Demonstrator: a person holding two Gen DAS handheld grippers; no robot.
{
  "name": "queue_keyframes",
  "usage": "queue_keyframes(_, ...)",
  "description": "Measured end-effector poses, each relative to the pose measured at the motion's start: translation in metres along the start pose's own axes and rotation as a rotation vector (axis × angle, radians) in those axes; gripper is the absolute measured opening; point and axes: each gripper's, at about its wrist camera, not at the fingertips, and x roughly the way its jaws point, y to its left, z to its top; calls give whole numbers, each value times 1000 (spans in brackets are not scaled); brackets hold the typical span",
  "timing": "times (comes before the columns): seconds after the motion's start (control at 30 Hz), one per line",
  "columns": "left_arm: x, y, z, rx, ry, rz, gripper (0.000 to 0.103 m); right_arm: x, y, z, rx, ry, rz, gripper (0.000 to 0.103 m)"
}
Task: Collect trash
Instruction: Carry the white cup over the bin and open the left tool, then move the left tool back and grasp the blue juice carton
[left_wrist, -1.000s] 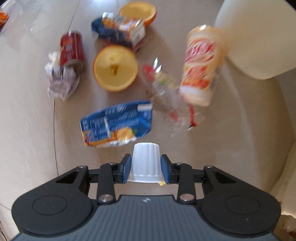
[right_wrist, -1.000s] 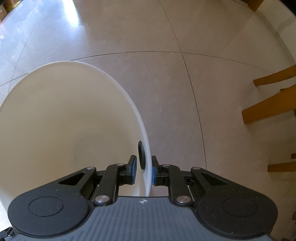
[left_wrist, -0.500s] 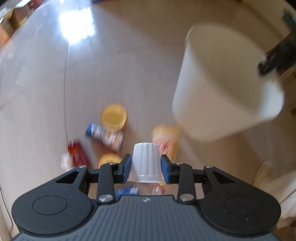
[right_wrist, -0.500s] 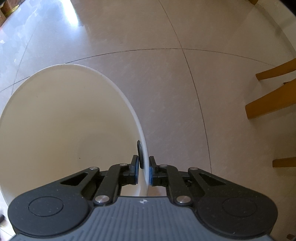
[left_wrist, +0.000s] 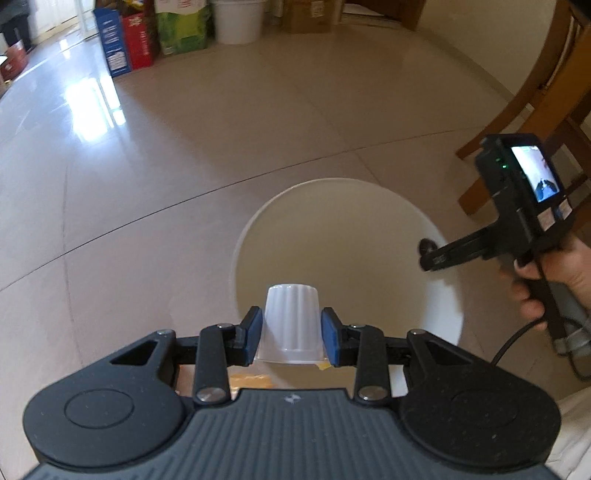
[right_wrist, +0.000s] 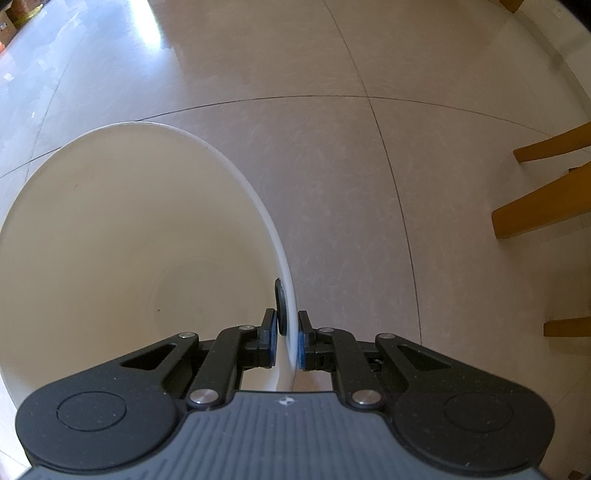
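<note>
My left gripper is shut on a small white ribbed plastic cup, held bottom-forward just above the near rim of a white bucket. The bucket's inside looks bare. In the right wrist view my right gripper points down and is shut on the bucket's right rim, one pad inside, one outside, by a black handle knob. The left wrist view also shows the right gripper at the bucket's right rim, held by a person's hand. A bit of orange trash peeks under my left fingers.
Glossy beige tiled floor surrounds the bucket. Wooden chair legs stand at the right, also seen as chair legs in the right wrist view. Cardboard boxes and a white pail line the far wall.
My left gripper rose with the white cup from over the floor litter to above the bucket's mouth. The right gripper's jaws closed onto the bucket rim and stayed in place.
</note>
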Motion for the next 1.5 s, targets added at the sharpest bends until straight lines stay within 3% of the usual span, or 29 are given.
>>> queue_keyframes(0.07,5,-7,2,12,3,-4,35,0,0,0,-3,0,2,12)
queue_keyframes(0.2,12,-14,4,7,-6,26,65,-1,-1,1,-4,0,7,12)
queue_keyframes(0.57,0,-11,4,12,-39,33,75,-1,-1,1,-7,-1,5,12)
queue_keyframes(0.83,-1,-8,0,8,-30,48,77,-2,0,1,-4,-1,4,12)
queue_keyframes(1.0,-8,2,-11,-26,-41,57,86,-2,-1,1,-2,-1,7,12)
queue_keyframes(1.23,-22,39,-56,-140,-78,124,92,-2,-1,1,-2,-2,6,12)
queue_keyframes(1.4,-12,77,-113,-276,-55,209,92,-2,-1,1,0,-2,3,12)
queue_keyframes(1.5,3,102,-154,-409,-22,206,93,-2,0,0,-5,-3,-2,12)
